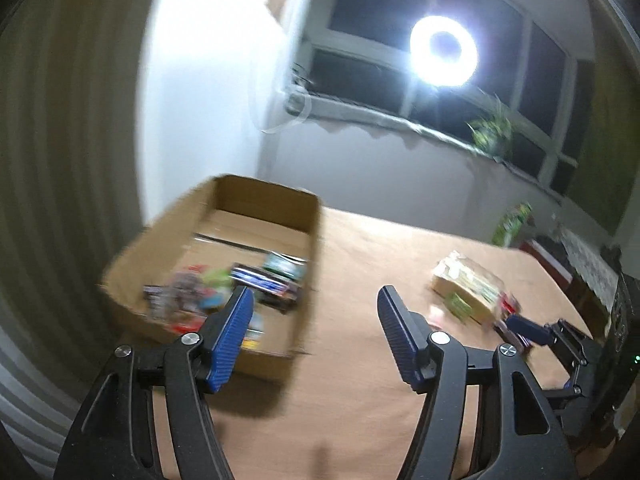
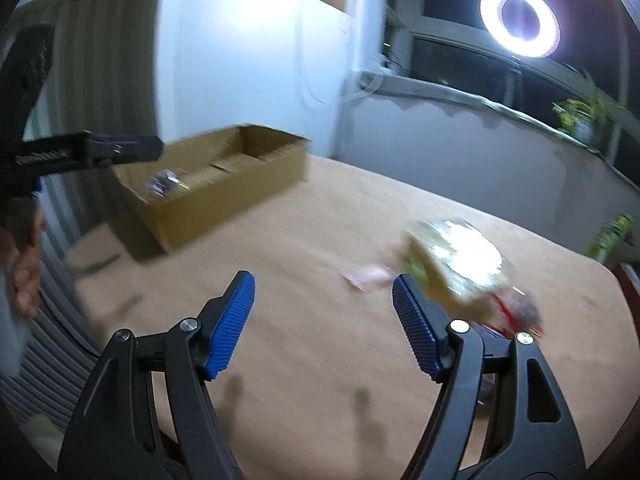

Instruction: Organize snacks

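Note:
An open cardboard box [image 1: 168,240] stands on the tan table at the left, with several blurred snack packs [image 1: 224,292] lying in its near end. My left gripper [image 1: 316,296] hovers open and empty just right of the box's near corner. A clear bag of snacks [image 2: 460,264] lies on the table at the right, a pink packet [image 2: 368,274] beside it and a red packet [image 2: 516,312] at its near end. My right gripper [image 2: 323,280] is open and empty, its right finger close to the bag. The box [image 2: 224,176] is far left in the right wrist view.
A ring light [image 1: 443,51] glares from the dark window behind the table. Plants [image 1: 492,132] sit on the sill. A green pack [image 1: 514,224] stands at the table's far right corner. A ribbed wall runs along the left. A person's hand [image 2: 24,264] shows at the left edge.

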Motion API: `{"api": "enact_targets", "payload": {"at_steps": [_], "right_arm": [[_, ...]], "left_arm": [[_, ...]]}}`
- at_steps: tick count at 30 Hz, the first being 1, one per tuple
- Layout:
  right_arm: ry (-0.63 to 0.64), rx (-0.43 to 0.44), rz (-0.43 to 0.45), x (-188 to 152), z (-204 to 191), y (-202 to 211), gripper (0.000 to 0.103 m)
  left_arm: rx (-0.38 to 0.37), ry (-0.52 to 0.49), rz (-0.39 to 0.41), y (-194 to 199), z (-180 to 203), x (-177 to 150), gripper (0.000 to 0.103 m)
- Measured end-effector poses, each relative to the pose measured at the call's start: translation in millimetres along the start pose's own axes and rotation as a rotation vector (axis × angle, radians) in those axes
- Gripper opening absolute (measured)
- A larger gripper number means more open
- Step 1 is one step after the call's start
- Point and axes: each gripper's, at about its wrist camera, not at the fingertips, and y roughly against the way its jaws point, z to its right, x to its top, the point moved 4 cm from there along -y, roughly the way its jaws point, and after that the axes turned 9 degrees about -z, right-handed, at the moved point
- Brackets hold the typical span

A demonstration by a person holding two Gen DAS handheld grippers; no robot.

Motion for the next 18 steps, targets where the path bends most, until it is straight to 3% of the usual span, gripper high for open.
{"api": "enact_targets", "payload": {"at_steps": [4, 8, 12, 18], "right_arm": [[-0.092, -0.087, -0.039, -19, 51, 3, 0.075], [-0.192, -0.087, -0.083, -36, 93, 3, 0.075], [-0.214, -0.068, -0.1, -46, 108, 3, 0.075], [-0.233, -0.035, -0.1, -51, 119, -2, 0.075]], "left_arm": [[-0.045, -0.098, -0.056, -25, 46, -2, 0.073], [-0.08, -0.201, -0.149, -67, 90, -6, 0.073], [-0.047, -0.265, -0.228, -110, 118, -11, 0.073], [-0.083, -0.25, -0.286, -135, 127, -11, 0.072]]}}
